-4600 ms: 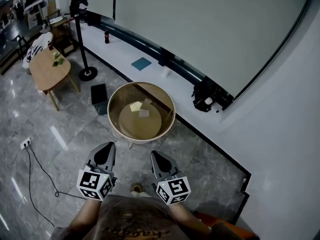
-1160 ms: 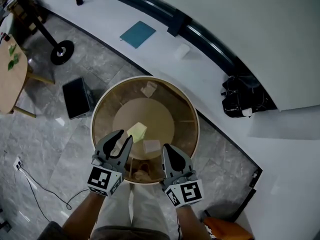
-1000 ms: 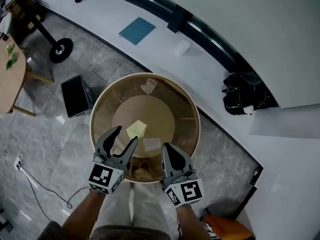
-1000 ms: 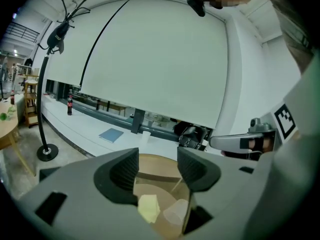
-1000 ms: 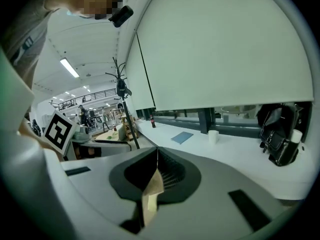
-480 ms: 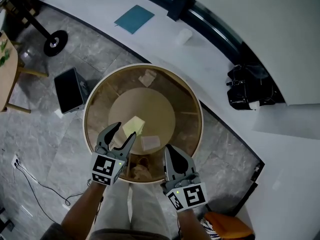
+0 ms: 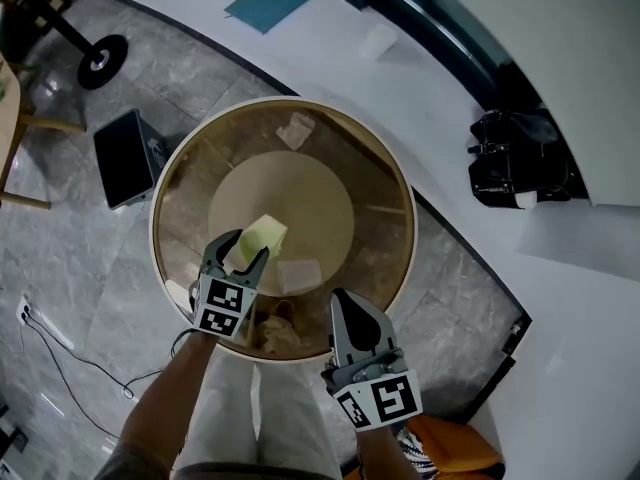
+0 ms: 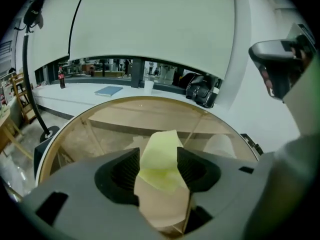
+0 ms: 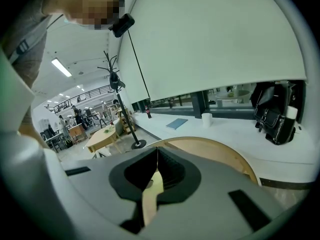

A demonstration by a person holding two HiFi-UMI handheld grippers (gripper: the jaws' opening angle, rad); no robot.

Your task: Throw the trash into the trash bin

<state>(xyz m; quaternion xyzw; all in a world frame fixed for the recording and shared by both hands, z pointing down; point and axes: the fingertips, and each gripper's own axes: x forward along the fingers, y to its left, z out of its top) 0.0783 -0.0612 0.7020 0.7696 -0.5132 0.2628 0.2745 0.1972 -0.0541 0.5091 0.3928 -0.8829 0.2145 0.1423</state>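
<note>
Now creased pale-yellow paper (image 7: 264,235) between spread left fingers (image 8: 120,171); right fingers (image 9: 174,173) clenched, empty

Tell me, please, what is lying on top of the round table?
A yellow paper, standing between the left gripper's open jaws, a white scrap beside it, and a crumpled pale scrap near the table's far rim. The left gripper covers a patch of the near side.

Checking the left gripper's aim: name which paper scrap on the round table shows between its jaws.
The yellow-green scrap, framed by the open jaws of the left gripper. The other two scraps are whitish: one beside it, one at the far edge.
</note>
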